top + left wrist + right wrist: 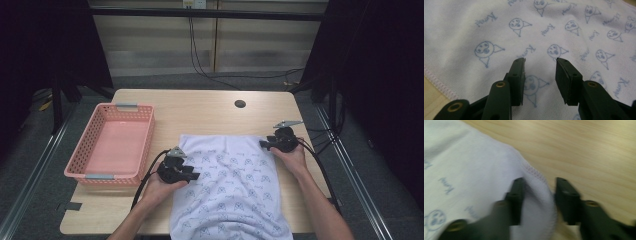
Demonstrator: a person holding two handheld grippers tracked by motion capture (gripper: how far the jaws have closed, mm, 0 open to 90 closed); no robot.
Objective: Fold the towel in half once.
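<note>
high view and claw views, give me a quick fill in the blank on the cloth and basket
1. The pink plastic basket holds ____.
2. The white printed cloth hangs over the wooden table's ____ edge.
3. The right claw straddles the cloth's ____ edge.
4. The left claw's jaws stand ____.

Missing: nothing; near; stitched; open

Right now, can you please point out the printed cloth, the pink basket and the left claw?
printed cloth (235, 185): high view, middle of the white fabric.
pink basket (80, 148): high view, left wall.
left claw (540, 72): left gripper view, midway between its two fingertips, above the cloth.
</note>
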